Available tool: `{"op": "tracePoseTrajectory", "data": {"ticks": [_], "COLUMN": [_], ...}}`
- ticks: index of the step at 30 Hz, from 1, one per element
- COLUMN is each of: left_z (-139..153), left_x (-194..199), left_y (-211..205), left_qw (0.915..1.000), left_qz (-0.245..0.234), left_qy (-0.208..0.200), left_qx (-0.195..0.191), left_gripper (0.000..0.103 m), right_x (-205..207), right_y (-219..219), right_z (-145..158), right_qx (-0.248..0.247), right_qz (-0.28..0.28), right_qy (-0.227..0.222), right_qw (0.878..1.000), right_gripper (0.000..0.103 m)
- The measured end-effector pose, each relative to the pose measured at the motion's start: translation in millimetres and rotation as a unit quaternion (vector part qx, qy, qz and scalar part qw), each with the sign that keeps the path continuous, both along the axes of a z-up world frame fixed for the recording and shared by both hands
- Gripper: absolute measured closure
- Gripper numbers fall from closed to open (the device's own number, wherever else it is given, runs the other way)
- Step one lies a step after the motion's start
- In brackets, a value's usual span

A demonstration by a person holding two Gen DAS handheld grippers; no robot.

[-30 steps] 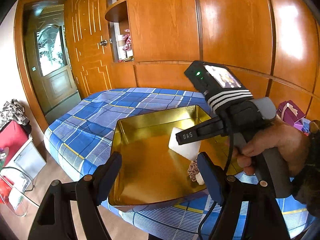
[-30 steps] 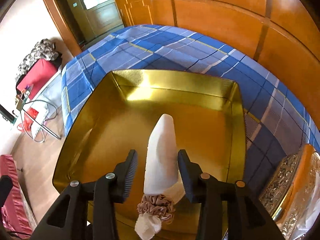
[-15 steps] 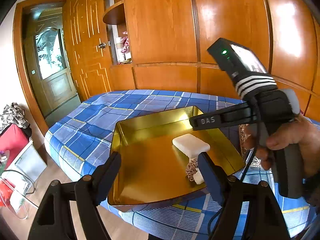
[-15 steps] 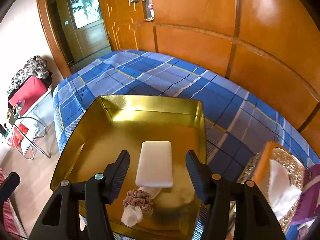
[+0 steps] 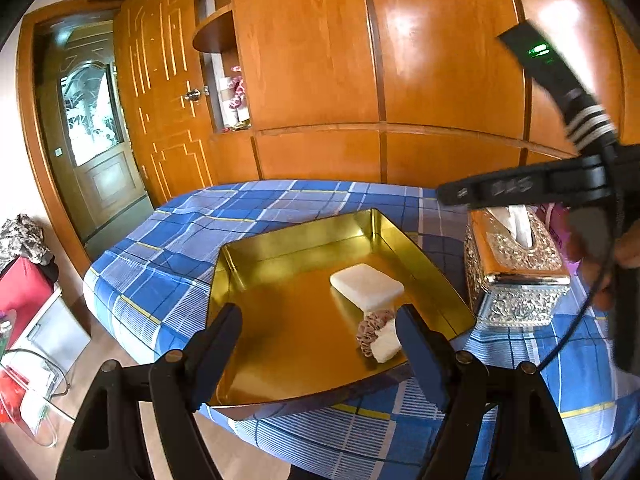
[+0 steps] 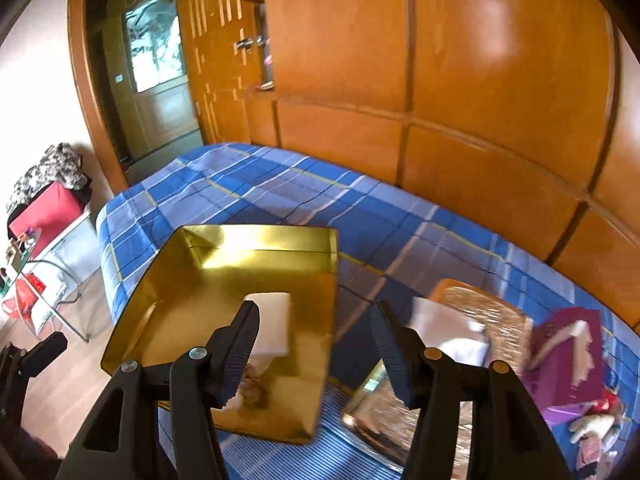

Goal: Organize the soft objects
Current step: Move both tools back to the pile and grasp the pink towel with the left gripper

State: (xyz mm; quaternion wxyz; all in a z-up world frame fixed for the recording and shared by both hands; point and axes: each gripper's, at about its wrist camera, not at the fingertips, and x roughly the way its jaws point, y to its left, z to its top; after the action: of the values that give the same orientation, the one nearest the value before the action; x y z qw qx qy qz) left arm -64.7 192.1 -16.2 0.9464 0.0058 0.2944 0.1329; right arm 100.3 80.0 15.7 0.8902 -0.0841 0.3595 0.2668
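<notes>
From my left wrist camera the gold tray (image 5: 280, 276) sits clear on the blue plaid bedspread (image 5: 168, 240), and the white foam block (image 5: 366, 286) lies flat inside it near the right wall, with a pink scrunchie (image 5: 370, 332) just in front of it. My left gripper (image 5: 320, 334) hovers over the tray's near edge, jaws wide, nothing between them. Only this view catches my right gripper from outside, raised beside the ornate tissue box (image 5: 516, 276). The right wrist camera is blurred: right gripper (image 6: 314, 344) has just been opening, jaws apart and empty, and a purple bag (image 6: 568, 356) shows at far right.
</notes>
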Motion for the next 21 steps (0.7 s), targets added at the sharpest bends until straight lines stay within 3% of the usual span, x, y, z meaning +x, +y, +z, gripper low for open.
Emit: {"op": "tracePoseTrajectory", "data": {"ticks": [10, 21], "left_z": [-4, 16], "left_x": [8, 30], "left_y": [-20, -77], "left_qw": [0.9994, 0.9913], "left_qz": [-0.031, -0.13], "left_qy": [0.013, 0.006], "left_qx": [0.007, 0.015], "left_gripper": [0.024, 0.024], "right_x": [-9, -21], "right_y": [-94, -217], "right_z": [7, -1], "right_qx": [0.004, -0.01], "right_qz": [-0.078, -0.2], "right_qy": [-0.017, -0.021], "right_qw": [0.997, 0.98], "right_gripper": [0.044, 0.044]}}
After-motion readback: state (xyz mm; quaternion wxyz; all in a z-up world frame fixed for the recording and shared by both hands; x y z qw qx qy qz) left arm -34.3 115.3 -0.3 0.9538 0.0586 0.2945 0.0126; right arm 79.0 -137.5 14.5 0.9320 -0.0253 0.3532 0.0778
